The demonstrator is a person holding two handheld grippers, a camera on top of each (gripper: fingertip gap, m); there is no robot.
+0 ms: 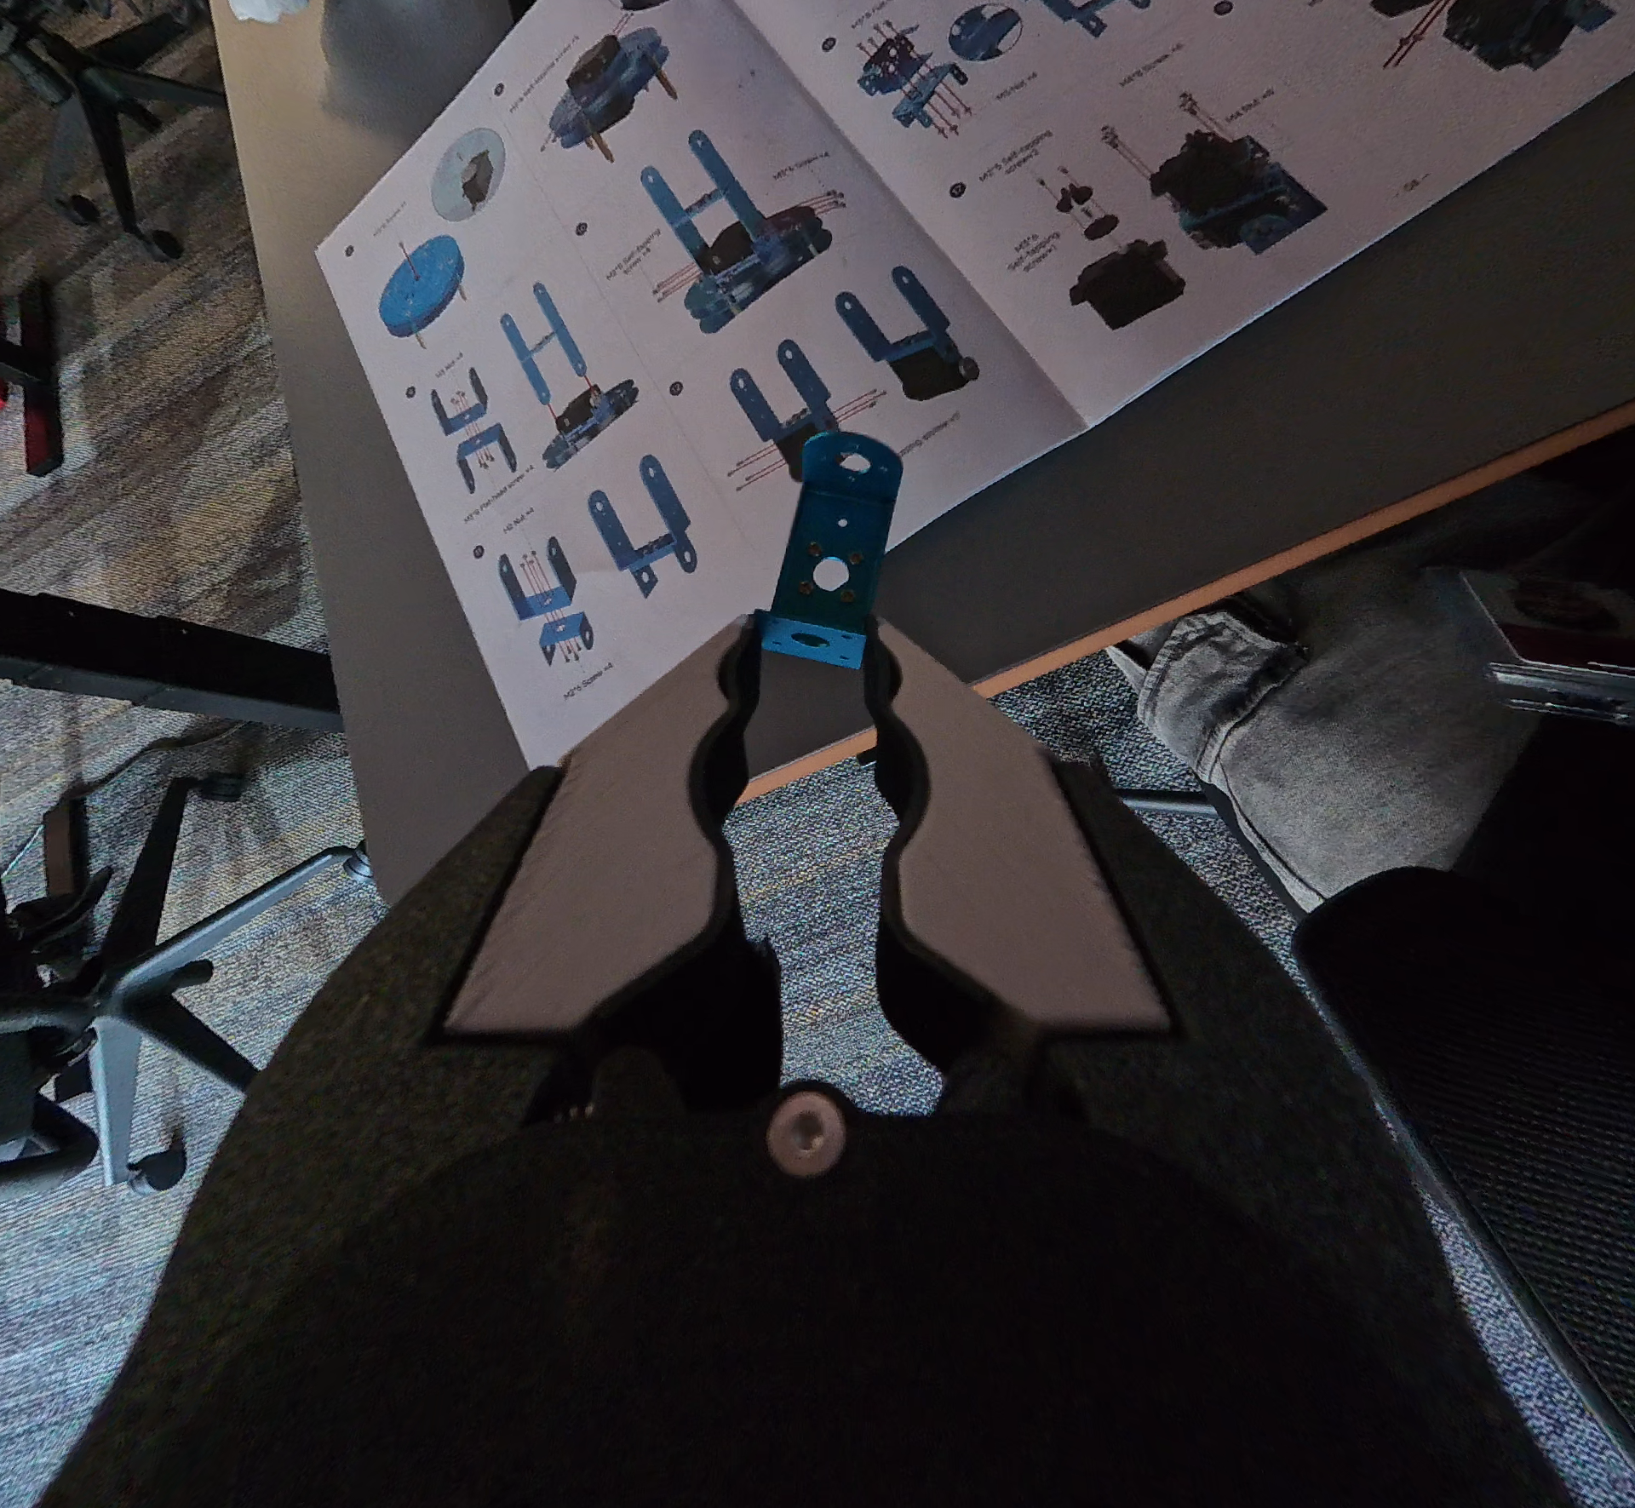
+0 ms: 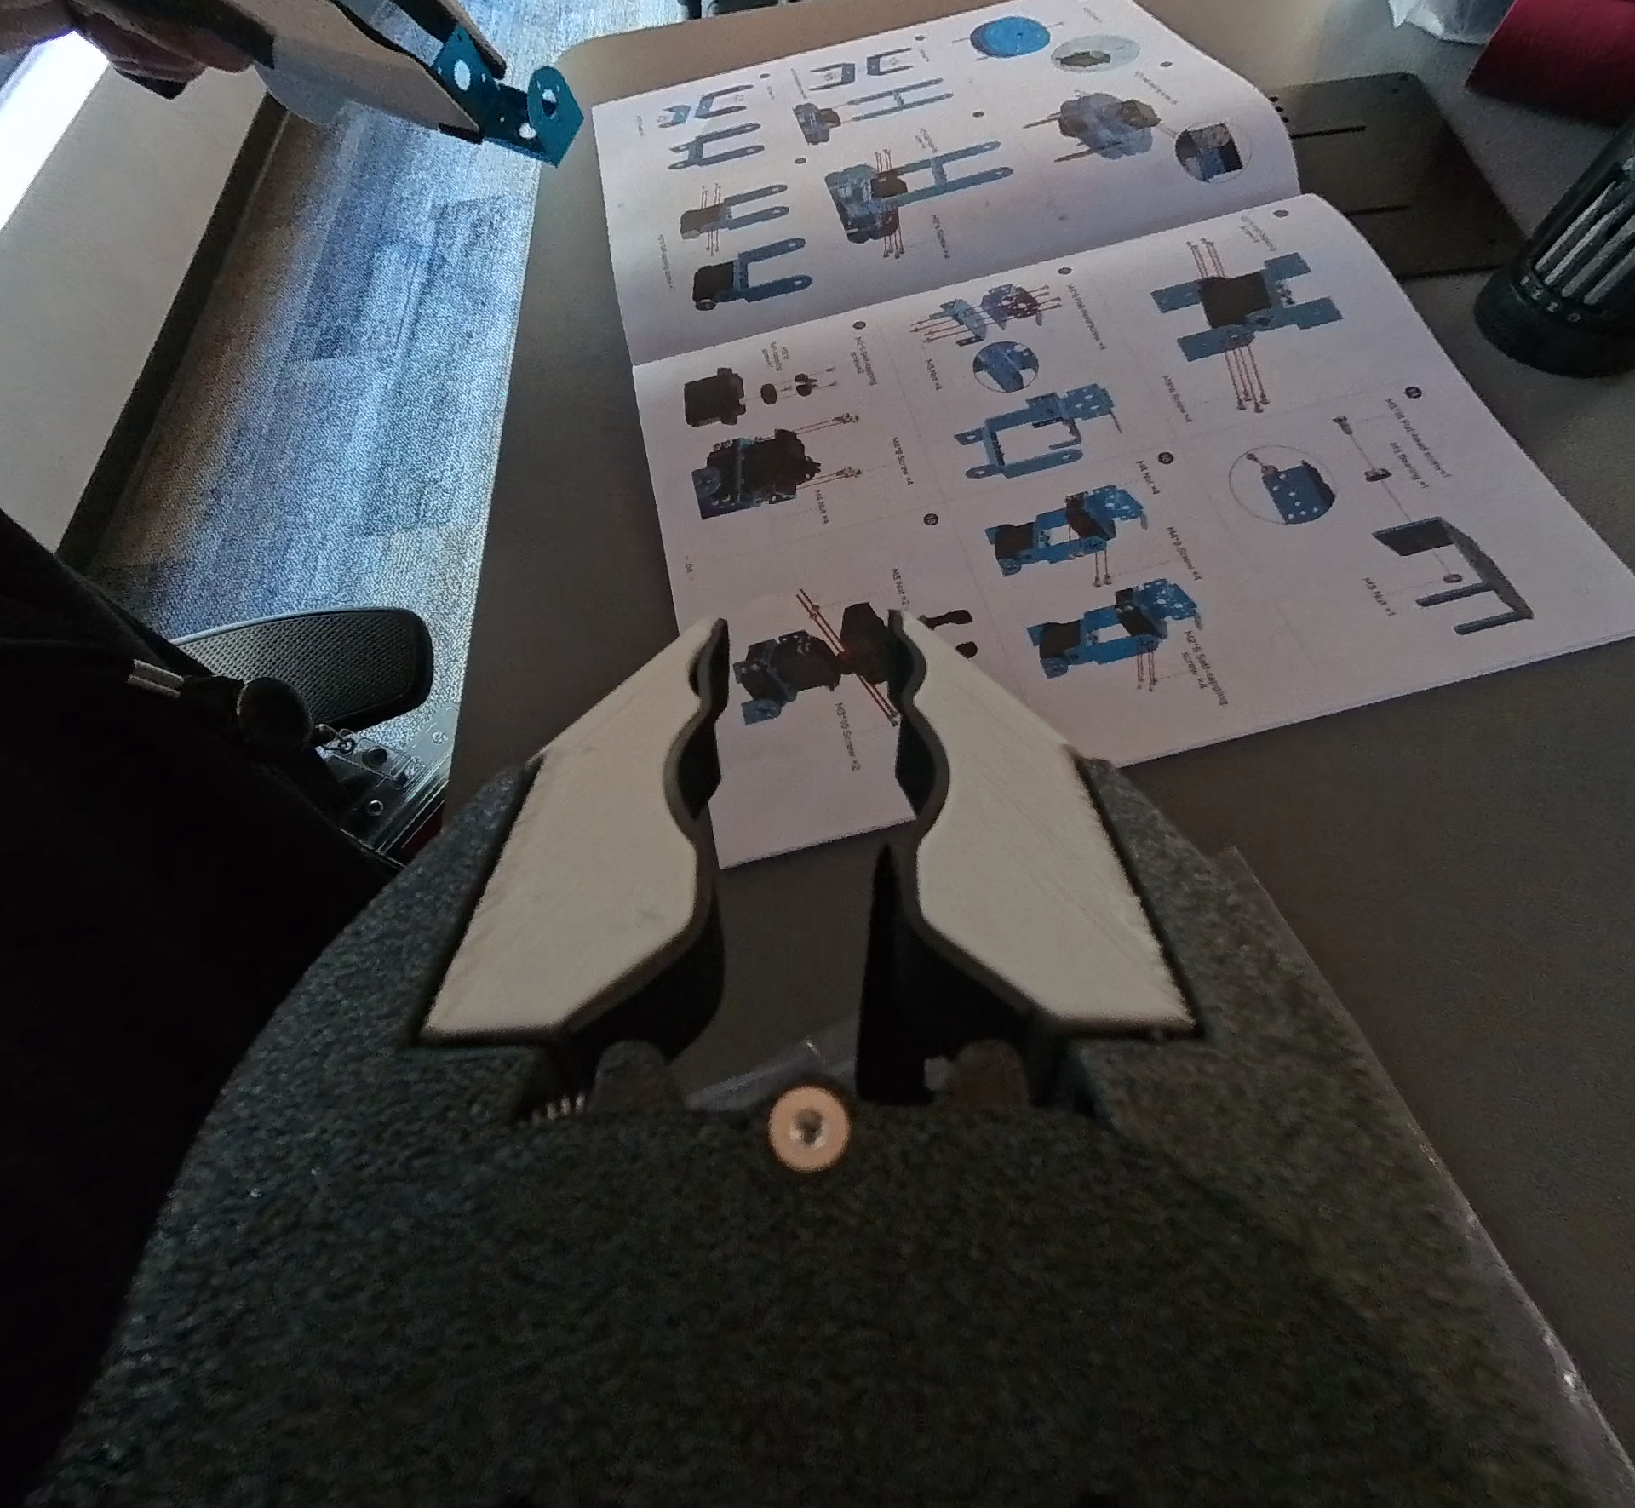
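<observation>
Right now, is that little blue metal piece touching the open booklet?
Apart. The right wrist view shows the blue bracket, gripped by the left tool, in the air beside the booklet.

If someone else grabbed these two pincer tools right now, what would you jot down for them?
Left gripper: shut on the blue metal bracket, pinched at one end and held in the air near the table's edge.
Right gripper: open, empty, hovering over the open instruction booklet.
The booklet lies flat on the grey table, with a black tool holder at its far side.
Done: the bracket is picked up.
Left: the pictures don't show where the bracket goes.
</observation>
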